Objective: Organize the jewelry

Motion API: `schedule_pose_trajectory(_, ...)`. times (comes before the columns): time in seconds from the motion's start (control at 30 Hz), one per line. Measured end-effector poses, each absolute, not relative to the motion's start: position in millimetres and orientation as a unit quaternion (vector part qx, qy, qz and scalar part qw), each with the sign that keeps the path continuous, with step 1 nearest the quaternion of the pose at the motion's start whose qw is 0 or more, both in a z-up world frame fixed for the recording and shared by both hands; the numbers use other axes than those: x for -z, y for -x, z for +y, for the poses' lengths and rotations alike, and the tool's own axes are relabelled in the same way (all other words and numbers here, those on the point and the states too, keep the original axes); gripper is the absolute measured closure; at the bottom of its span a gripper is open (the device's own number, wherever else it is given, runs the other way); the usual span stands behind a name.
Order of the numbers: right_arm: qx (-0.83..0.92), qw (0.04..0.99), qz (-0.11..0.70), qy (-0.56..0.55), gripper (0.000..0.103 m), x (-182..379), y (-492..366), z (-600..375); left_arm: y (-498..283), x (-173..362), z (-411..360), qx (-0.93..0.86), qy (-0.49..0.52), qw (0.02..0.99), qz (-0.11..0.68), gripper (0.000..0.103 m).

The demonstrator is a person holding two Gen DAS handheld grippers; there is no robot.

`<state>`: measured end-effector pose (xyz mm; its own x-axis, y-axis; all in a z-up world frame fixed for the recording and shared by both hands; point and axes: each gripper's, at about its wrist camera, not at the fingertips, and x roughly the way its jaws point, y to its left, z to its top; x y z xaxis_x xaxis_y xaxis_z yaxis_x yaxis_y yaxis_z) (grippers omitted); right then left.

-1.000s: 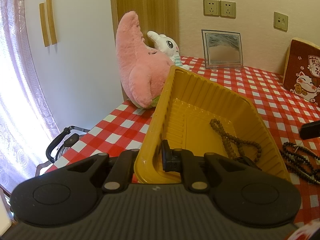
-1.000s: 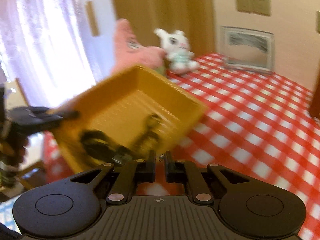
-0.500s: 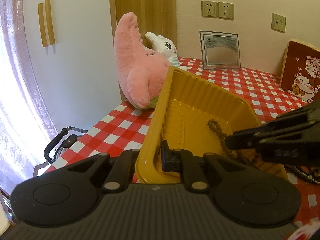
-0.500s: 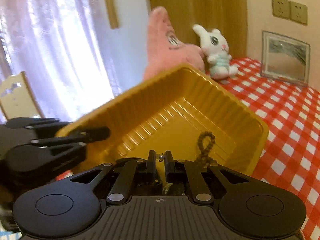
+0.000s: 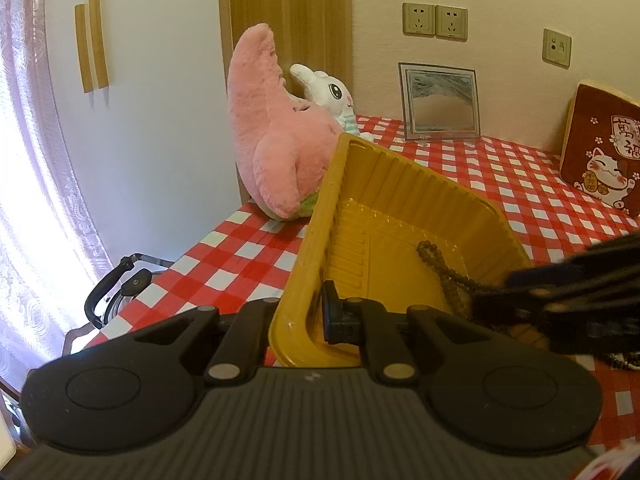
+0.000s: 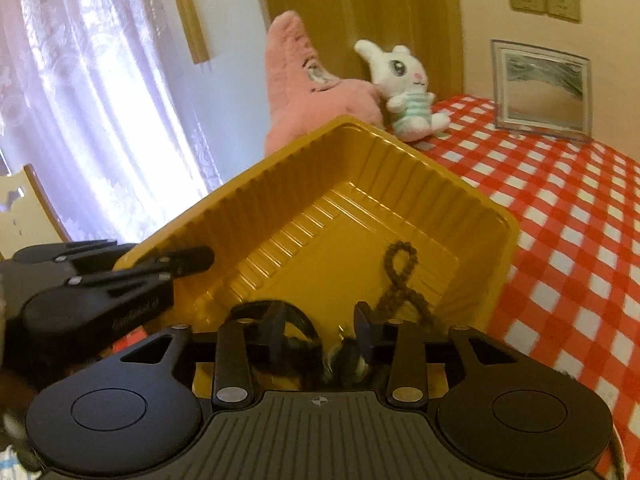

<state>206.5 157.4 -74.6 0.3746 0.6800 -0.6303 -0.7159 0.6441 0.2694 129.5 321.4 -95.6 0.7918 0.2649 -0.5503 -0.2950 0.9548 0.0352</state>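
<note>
1. Yellow ribbed plastic made up the tray (image 5: 400, 200), which was tilted, its left edge raised over the red-and-white checked tablecloth (image 5: 240, 256).
2. The left gripper (image 5: 300, 312) was clamped on the tray's near left rim, one finger inside the wall and the other outside, so the fingers stood narrow with only the plastic between them.
3. A brown bead string (image 6: 400, 276) lay looped on the tray floor toward its right side, reaching down to the near edge.
4. The right gripper (image 6: 320, 332) hung over the near part of the tray with its fingers spread wide and nothing pinched between them.
5. Just below those spread fingers sat a dark bead bracelet (image 6: 296, 328) and a blurred dark-and-pale tangle; I could not tell what the tangle was.
6. From the left camera the right gripper (image 5: 492, 304) came in from the right edge, dark and blurred, over the tray's near right corner.
7. Another dark bead strand (image 5: 624, 360) lay on the cloth just right of the tray, mostly hidden behind that gripper.
8. At the far left of the table a pink plush (image 5: 272, 132) leaned by the wall, a small white rabbit toy (image 6: 404, 84) touching its right side.
9. Farther right, a framed picture (image 5: 440, 104) stood against the wall, and a red lucky-cat cushion (image 5: 600, 148) stood at the far right.
</note>
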Motion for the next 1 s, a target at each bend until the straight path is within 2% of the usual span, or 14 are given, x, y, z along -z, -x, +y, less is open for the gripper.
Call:
schedule_pose_trajectory(0.5, -0.303, 0.858, 0.416, -0.016, 0.062, 78.2, -187.4, 26.6, -128.6, 95.1, 317.0, -0.158, 0.026, 0.944, 0.288, 0.093)
schedule_pose_trajectory(1.0, -0.265, 0.869, 0.417, -0.026, 0.062, 74.4, -190.4, -14.2, -128.4, 92.3, 311.0, -0.162, 0.011, 0.944, 0.288, 0.093)
